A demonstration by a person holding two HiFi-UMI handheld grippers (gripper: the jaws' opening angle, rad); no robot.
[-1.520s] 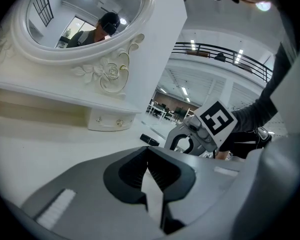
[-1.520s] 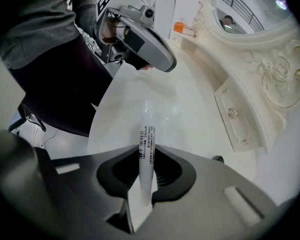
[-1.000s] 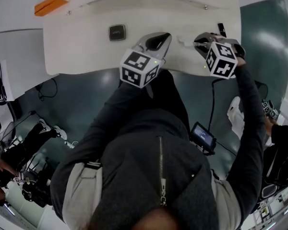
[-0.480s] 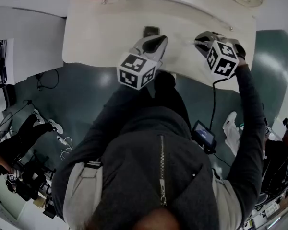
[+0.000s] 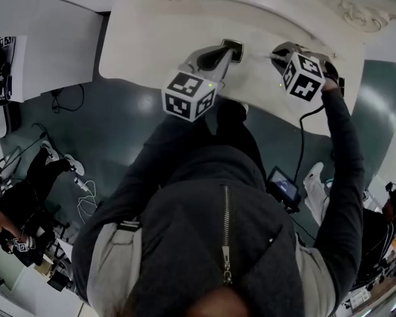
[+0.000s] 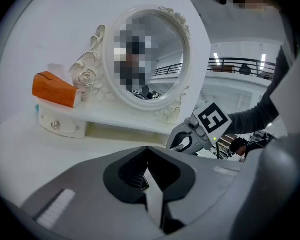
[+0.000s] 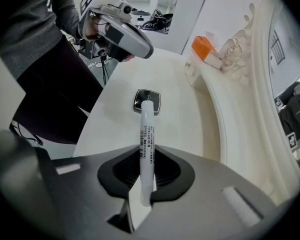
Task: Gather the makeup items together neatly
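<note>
White tabletop [image 5: 145, 51], compact [image 7: 147, 102] mid-surface, clear of edges

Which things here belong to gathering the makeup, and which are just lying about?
For the job: white tube, held in the right gripper; compact on the table.
Lying about: mirror; orange box.

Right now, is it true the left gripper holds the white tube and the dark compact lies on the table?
No. The right gripper holds the white tube, seen in the right gripper view; the left gripper is empty. The dark compact does lie on the table.
</note>
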